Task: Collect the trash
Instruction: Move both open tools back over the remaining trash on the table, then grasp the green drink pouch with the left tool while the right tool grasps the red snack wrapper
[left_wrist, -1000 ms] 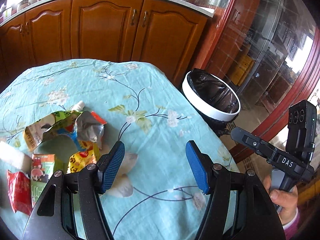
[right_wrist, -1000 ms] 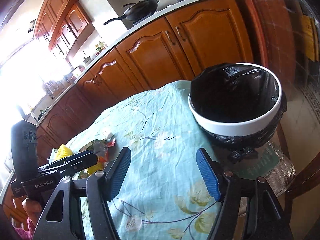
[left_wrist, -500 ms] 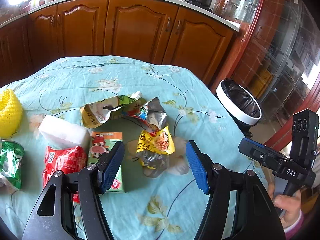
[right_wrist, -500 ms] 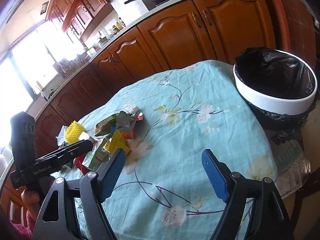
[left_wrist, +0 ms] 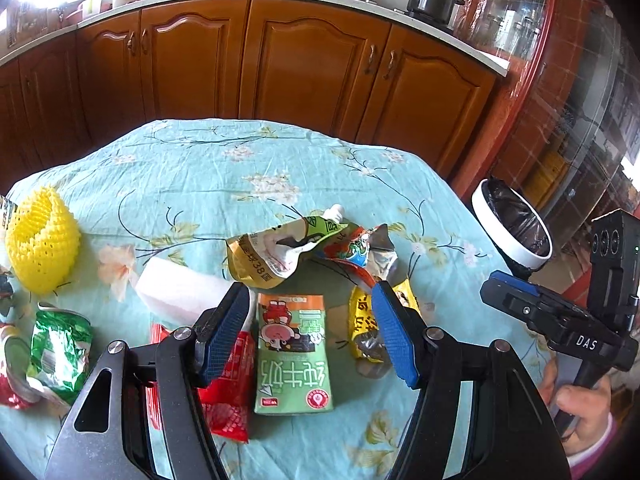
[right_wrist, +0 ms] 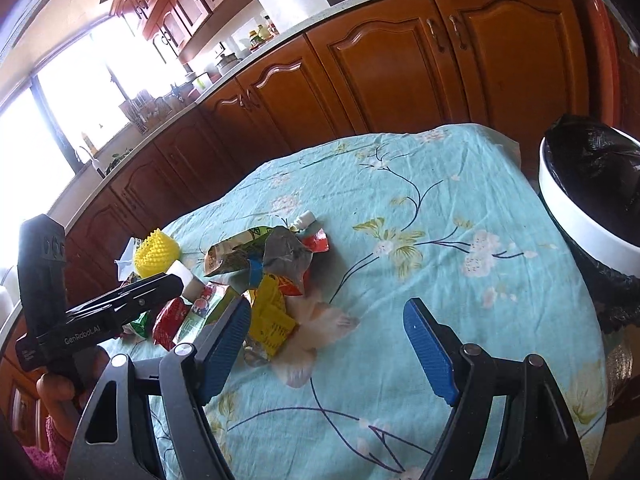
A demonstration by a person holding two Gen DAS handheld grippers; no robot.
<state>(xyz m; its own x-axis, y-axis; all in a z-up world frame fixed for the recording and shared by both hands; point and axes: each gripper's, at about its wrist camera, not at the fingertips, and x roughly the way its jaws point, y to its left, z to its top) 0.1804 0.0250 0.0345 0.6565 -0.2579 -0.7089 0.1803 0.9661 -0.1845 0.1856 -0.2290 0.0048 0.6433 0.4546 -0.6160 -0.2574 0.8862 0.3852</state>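
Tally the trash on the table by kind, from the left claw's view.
Foam: 2 (net, block)
Milk carton: 1
Wrappers: 5 (green wrapper, red wrapper, yellow wrapper, silver wrapper, tan pouch)
Total: 8, not counting scraps cut off at the left edge.

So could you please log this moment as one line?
left gripper: open, over green carton | right gripper: open, empty | wrappers on table | bin: beside table

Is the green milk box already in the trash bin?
No, the green milk box lies flat on the tablecloth, while the trash bin stands beside the table.
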